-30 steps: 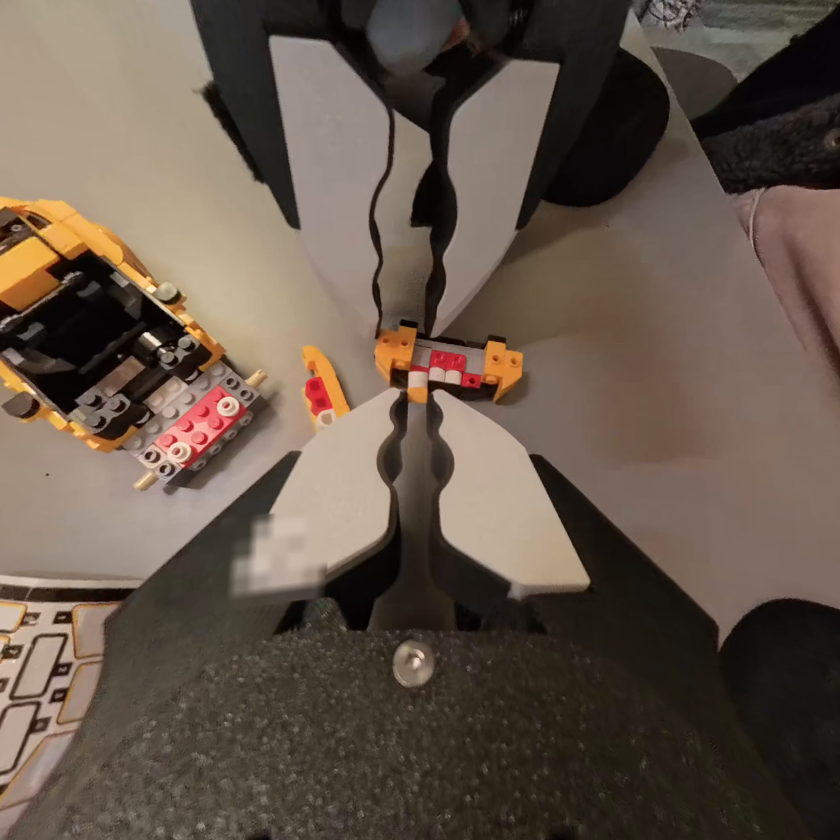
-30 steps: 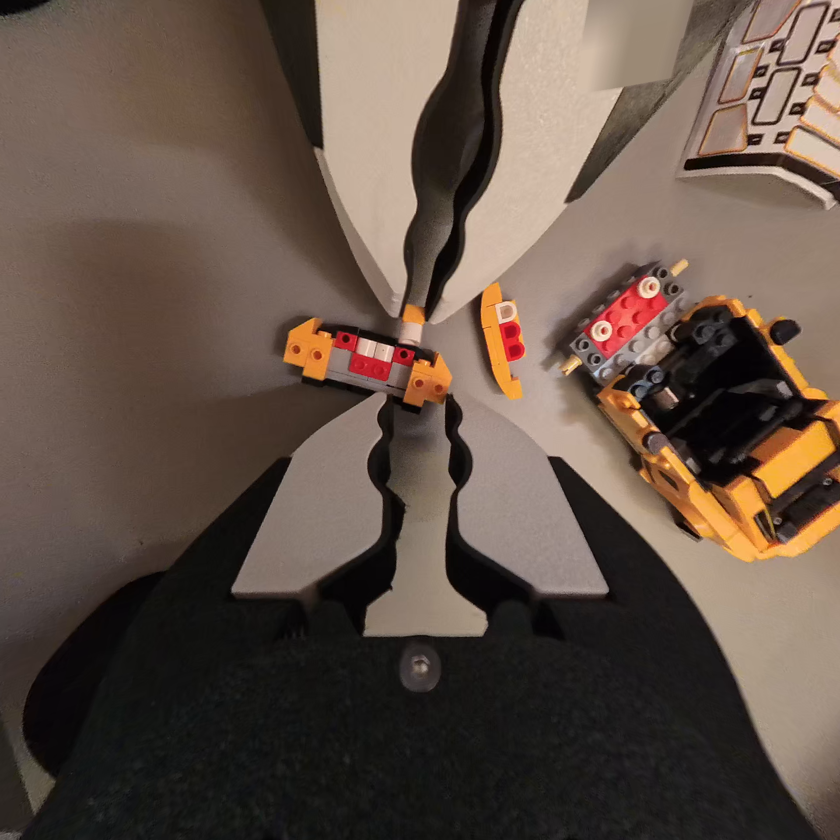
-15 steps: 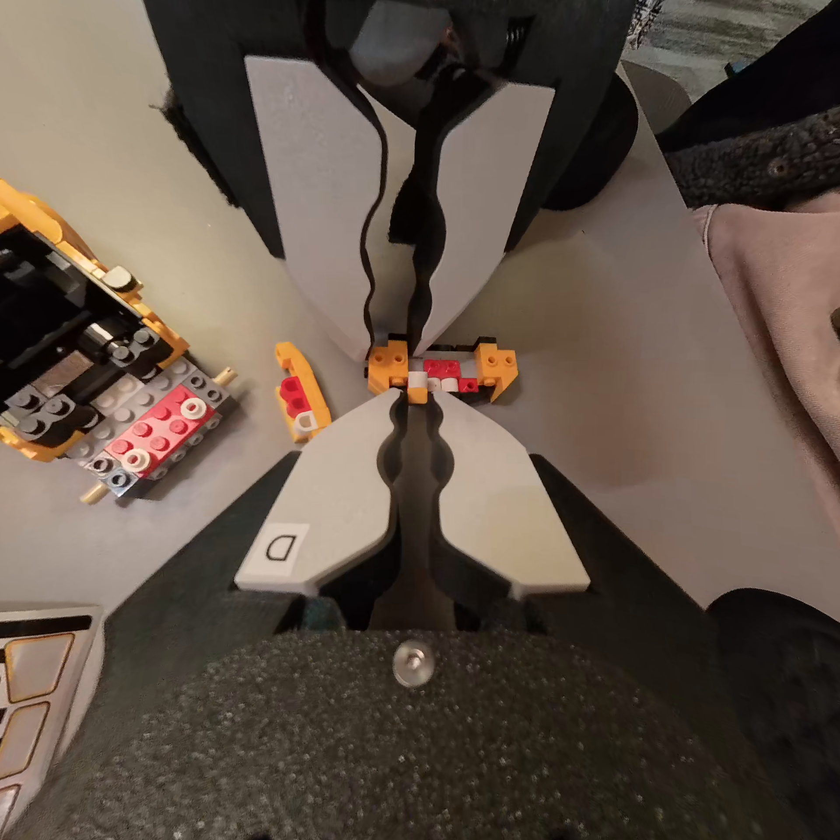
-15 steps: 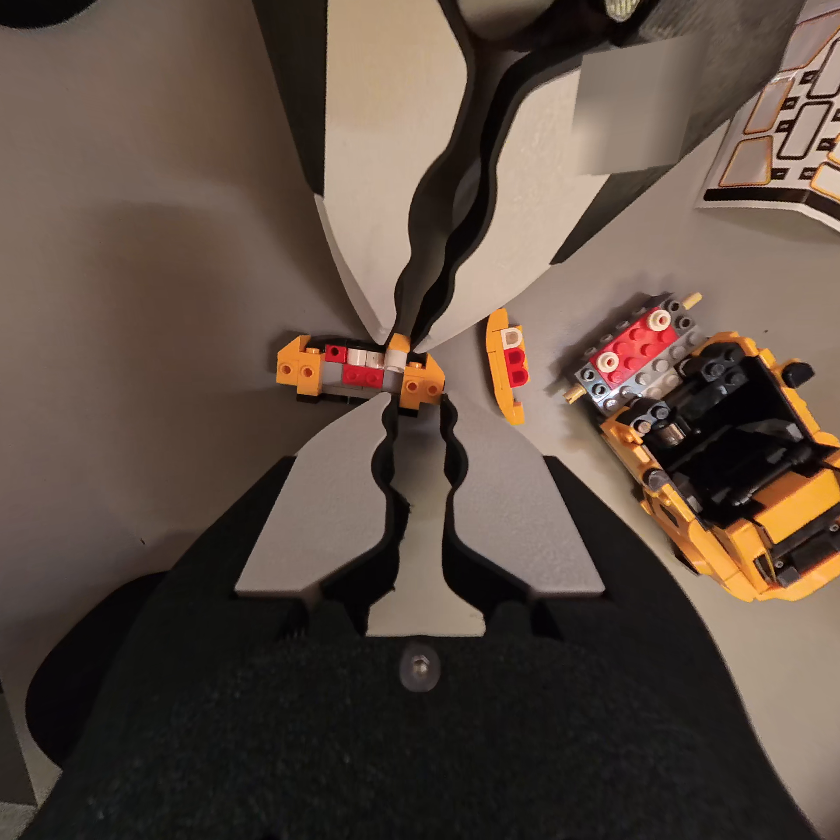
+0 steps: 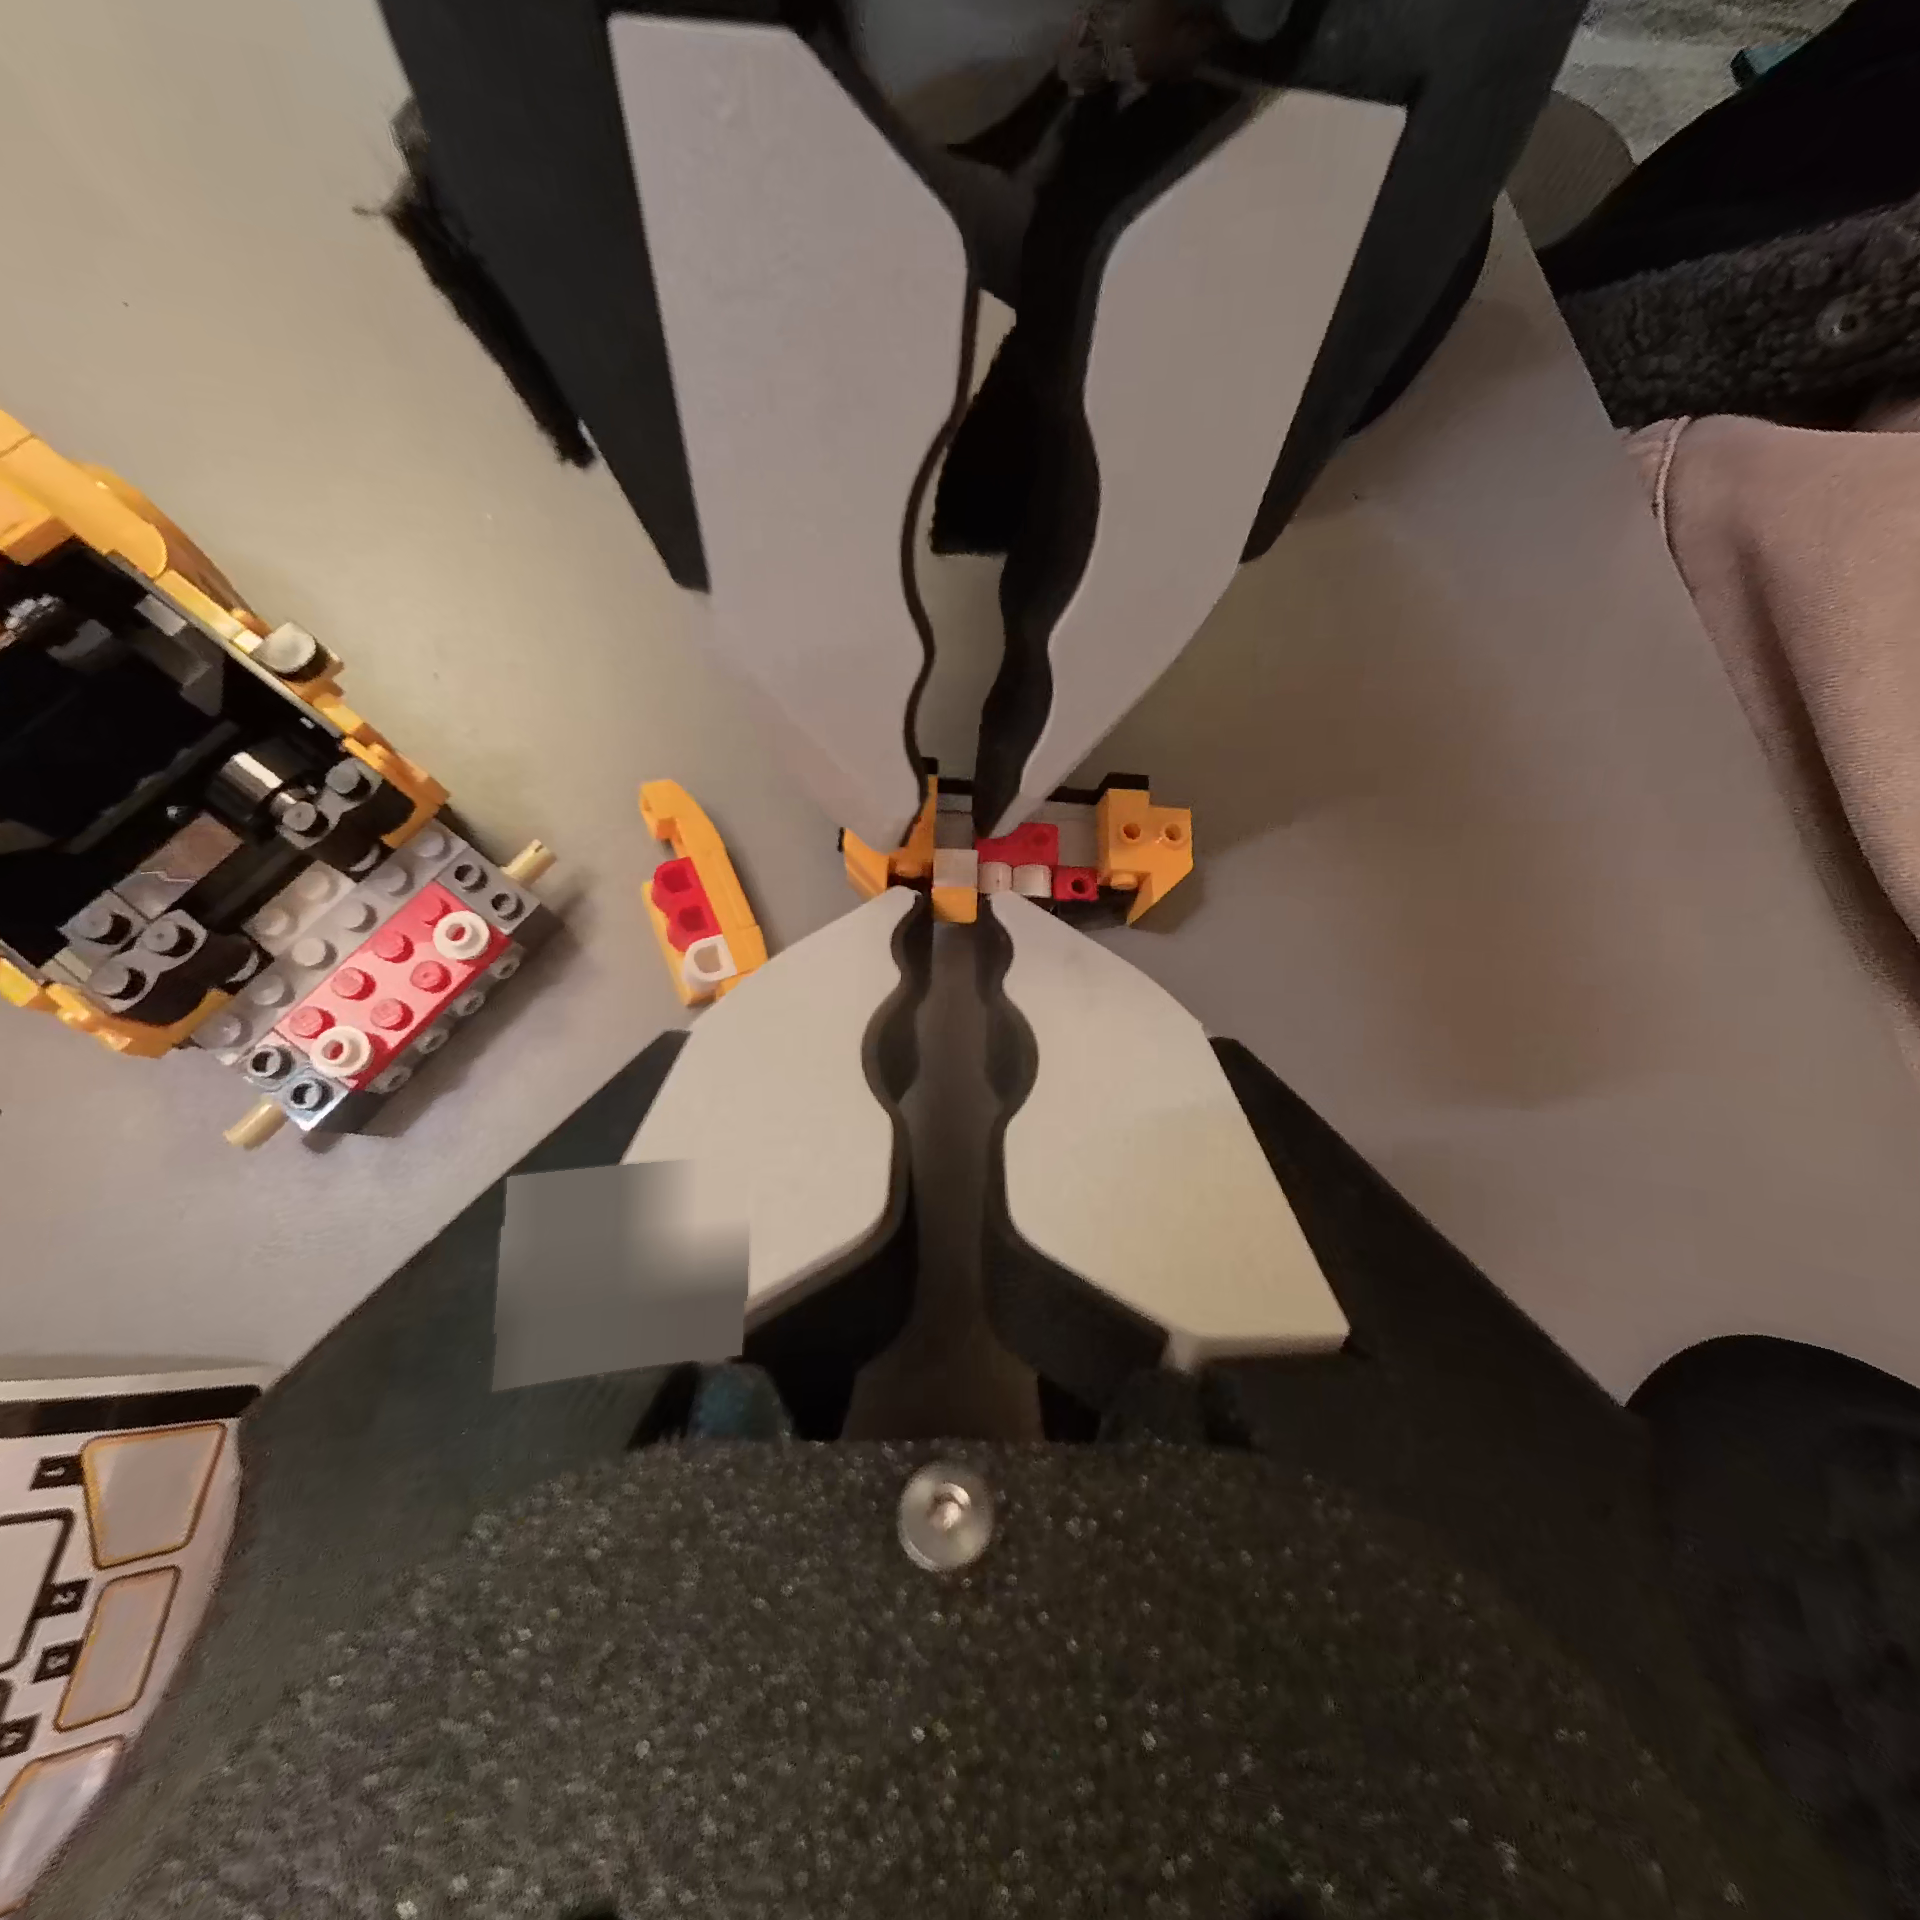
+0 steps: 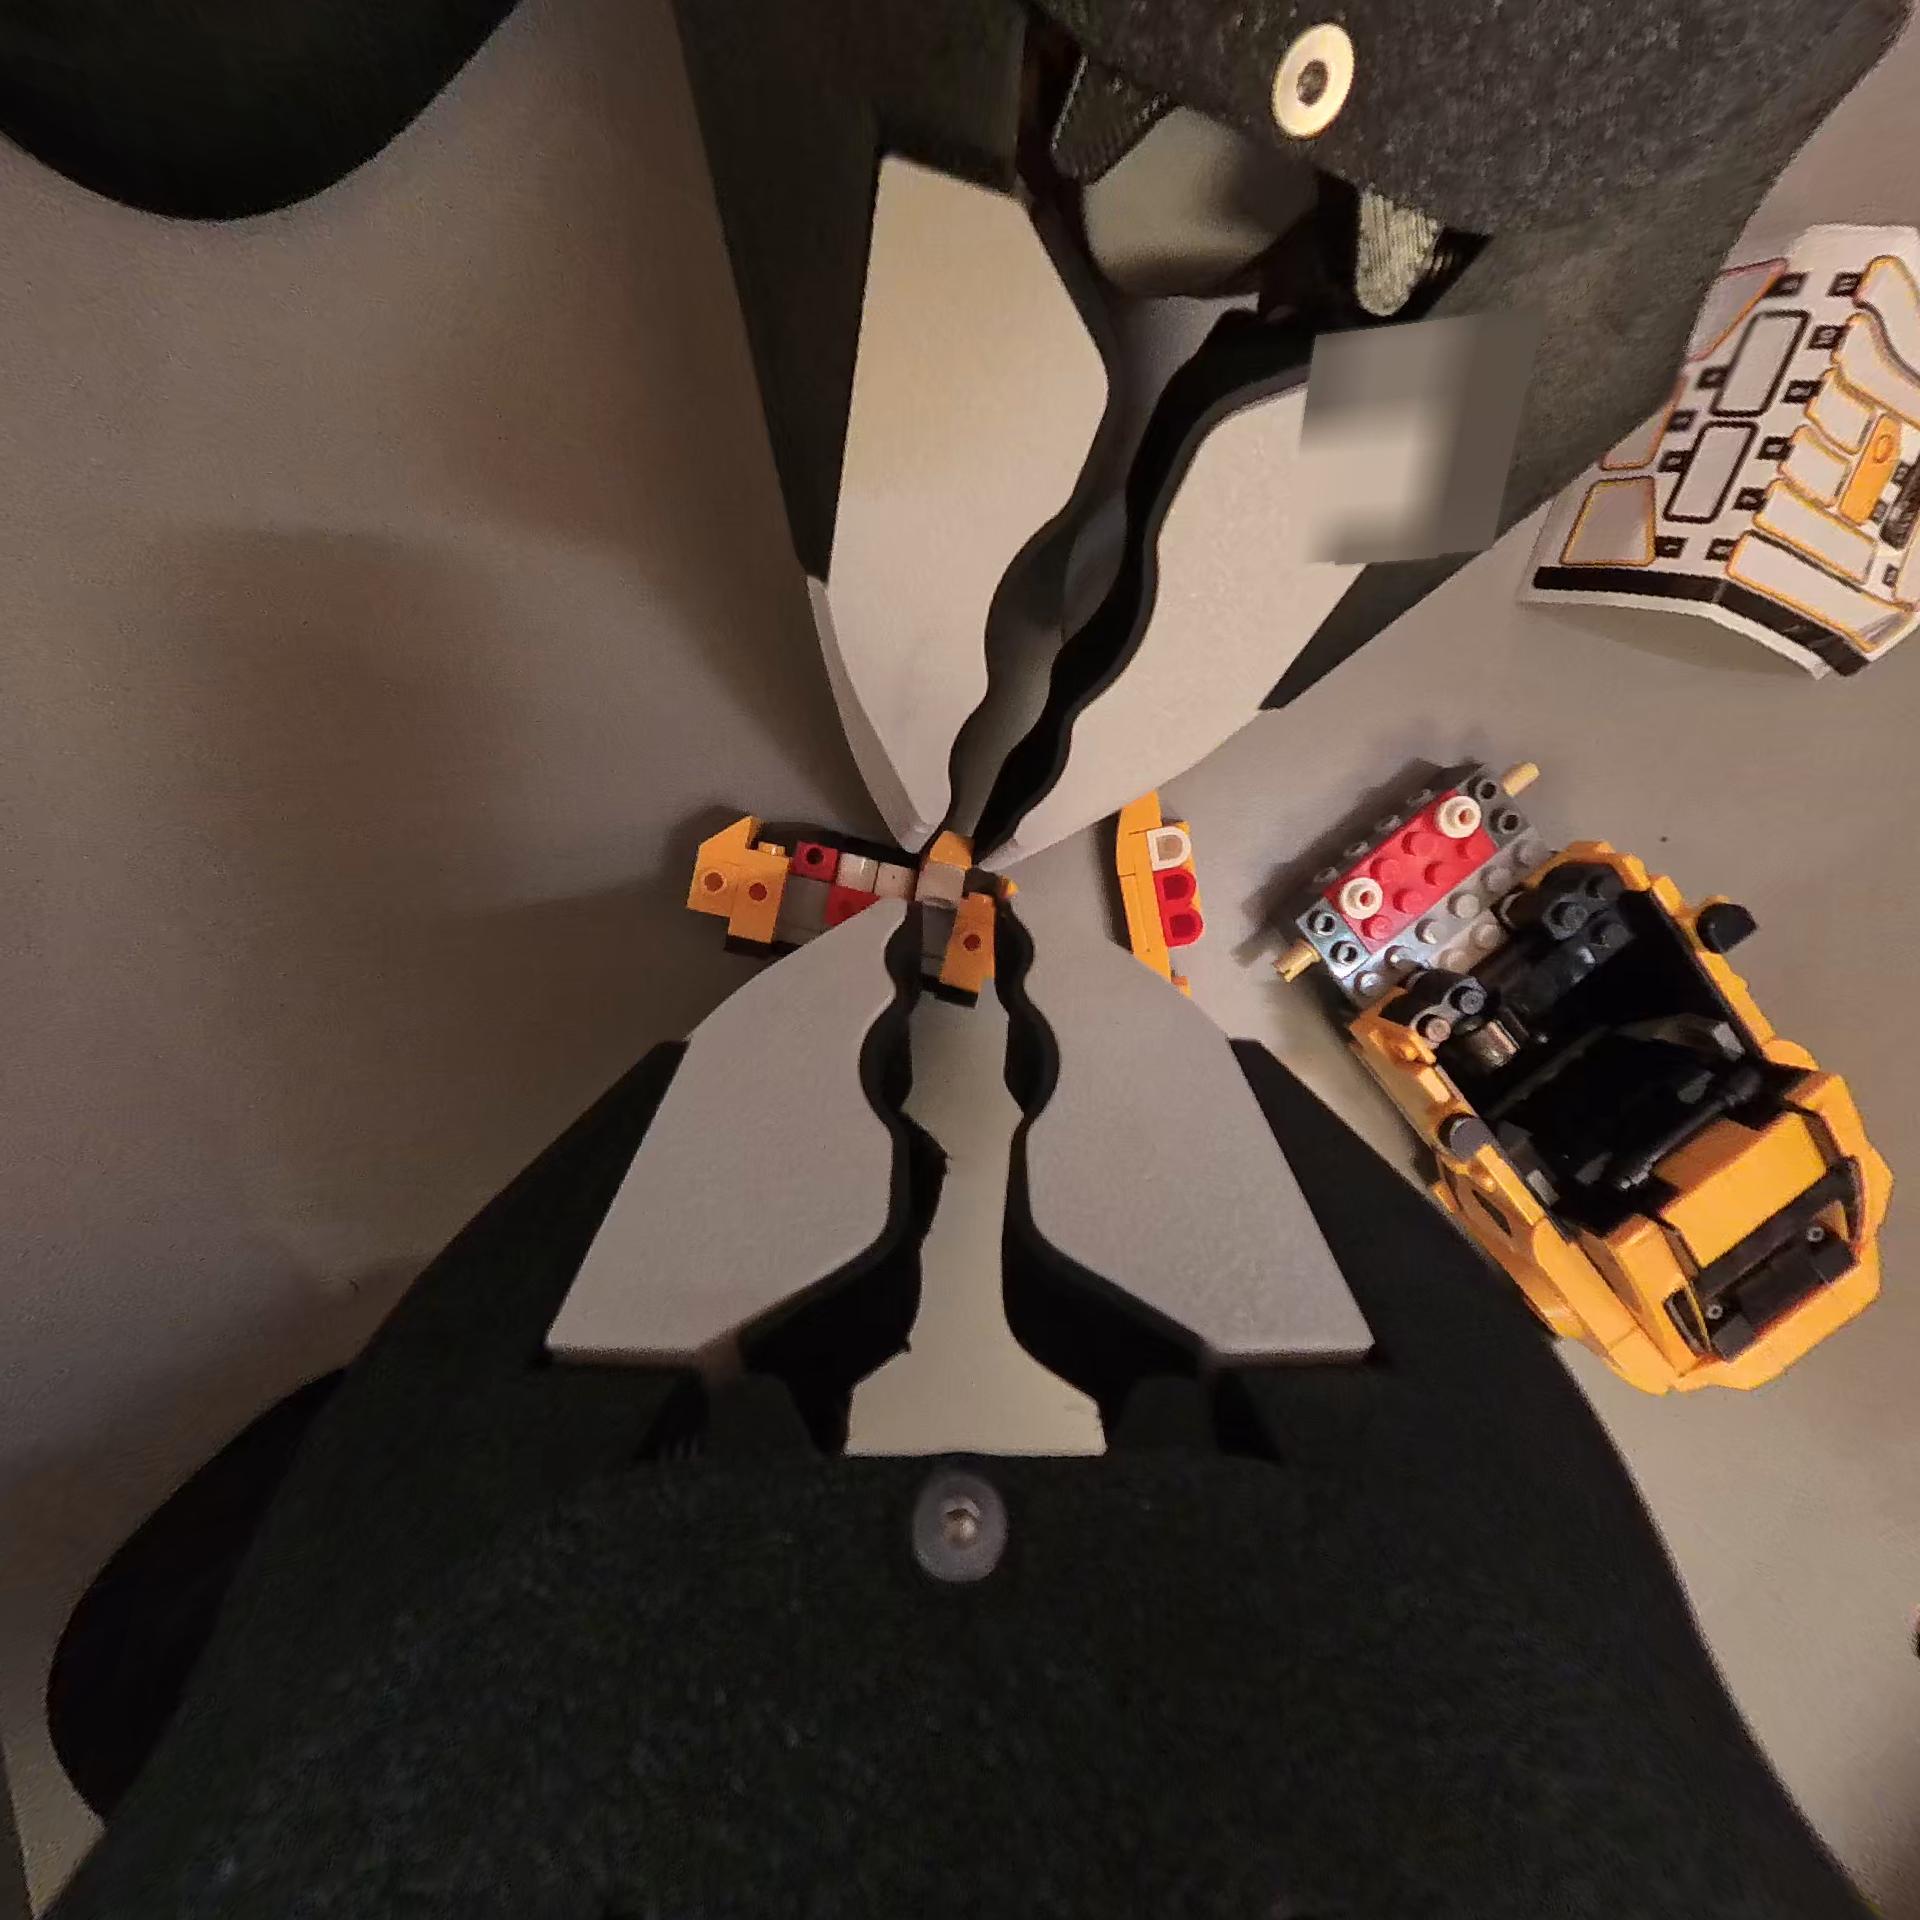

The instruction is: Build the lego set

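Both hand-held grippers are pinching the small orange-and-red bumper assembly on the counter: the left hand-held gripper is narrowly clamping its orange piece while the right hand-held gripper is gripping the end. Next, probably, pressing the piece home squarely.

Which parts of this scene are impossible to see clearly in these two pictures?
- Left wrist view: yellow car cut off by the left edge.
- Both views: the small orange assembly partly covered by both tongs' tips.
- Right wrist view: sticker sheet cut by the right edge.
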Demonstrator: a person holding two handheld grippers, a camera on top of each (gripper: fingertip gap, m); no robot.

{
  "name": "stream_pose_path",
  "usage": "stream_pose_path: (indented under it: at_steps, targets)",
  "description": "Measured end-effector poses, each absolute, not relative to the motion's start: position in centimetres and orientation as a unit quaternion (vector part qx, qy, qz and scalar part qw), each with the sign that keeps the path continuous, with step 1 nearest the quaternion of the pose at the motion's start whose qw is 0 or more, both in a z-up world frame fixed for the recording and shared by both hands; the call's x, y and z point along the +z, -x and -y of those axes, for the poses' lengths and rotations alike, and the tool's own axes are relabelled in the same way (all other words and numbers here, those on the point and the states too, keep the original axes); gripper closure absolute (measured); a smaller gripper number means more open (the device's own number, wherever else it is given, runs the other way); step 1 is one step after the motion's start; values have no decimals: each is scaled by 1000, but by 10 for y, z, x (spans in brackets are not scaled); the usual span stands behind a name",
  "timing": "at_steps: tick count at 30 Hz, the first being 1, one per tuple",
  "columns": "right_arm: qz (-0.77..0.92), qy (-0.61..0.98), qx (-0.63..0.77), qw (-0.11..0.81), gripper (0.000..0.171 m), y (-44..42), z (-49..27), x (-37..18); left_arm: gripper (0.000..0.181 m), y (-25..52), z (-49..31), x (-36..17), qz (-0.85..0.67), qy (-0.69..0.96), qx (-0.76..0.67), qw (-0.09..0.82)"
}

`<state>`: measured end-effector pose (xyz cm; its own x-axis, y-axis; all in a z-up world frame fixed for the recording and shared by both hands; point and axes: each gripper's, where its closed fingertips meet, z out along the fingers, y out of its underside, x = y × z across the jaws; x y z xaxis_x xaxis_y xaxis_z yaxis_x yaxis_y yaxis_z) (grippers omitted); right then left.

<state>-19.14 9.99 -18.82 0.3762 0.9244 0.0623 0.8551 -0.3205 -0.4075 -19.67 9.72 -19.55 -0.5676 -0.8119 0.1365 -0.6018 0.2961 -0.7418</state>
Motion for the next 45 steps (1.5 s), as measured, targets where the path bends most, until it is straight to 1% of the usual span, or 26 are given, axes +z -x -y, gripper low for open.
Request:
stream_pose_path:
  at_steps: [13, 28, 45]
  targets:
    - [535, 816, 115, 186, 163, 196, -99, -193, 174, 196, -98, -196, -799, 441, -385, 141]
    - [524, 821, 108, 200, 163, 196, -100, -196, 174, 196, -98, -196, -807, 430, -375, 155]
    - [504, 838, 103, 182, 165, 193, -99, -195, 174, 194, -100, -196, -813, 423, -362, 172]
